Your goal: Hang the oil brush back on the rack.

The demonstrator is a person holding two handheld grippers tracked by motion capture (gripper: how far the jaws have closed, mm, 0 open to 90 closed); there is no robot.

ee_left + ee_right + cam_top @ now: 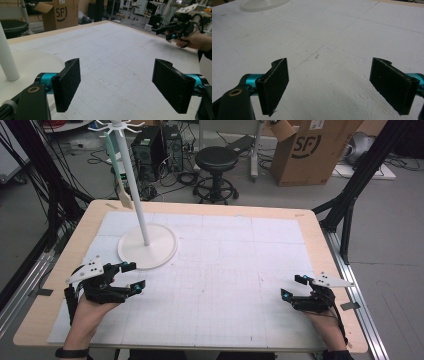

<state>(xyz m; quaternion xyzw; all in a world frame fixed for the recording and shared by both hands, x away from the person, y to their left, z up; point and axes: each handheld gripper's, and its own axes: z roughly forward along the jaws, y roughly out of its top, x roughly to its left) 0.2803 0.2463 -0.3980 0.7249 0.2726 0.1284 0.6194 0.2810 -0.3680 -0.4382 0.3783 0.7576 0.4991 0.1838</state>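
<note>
The room is a workshop with grey floor, many black cables, two computer towers (157,147), a black round stool (216,160) and a big cardboard box (312,147) behind the table (320,232). The table has a pale wooden edge and a white gridded mat (225,270) on top.

At the far left of the mat stands a white hanger stand (146,247) with a round base and a thin pole with hooks on top; a pale green spatula (119,170) hangs from one hook. Just beside the base rests the left gripper (131,276), jaws wide apart and holding nothing. Far at the right edge the right gripper (291,287) also lies low, jaws released and empty.

I judge this as a resting moment with no grasp begun. The next move probably needs the left gripper to rise toward the spatula.
</note>
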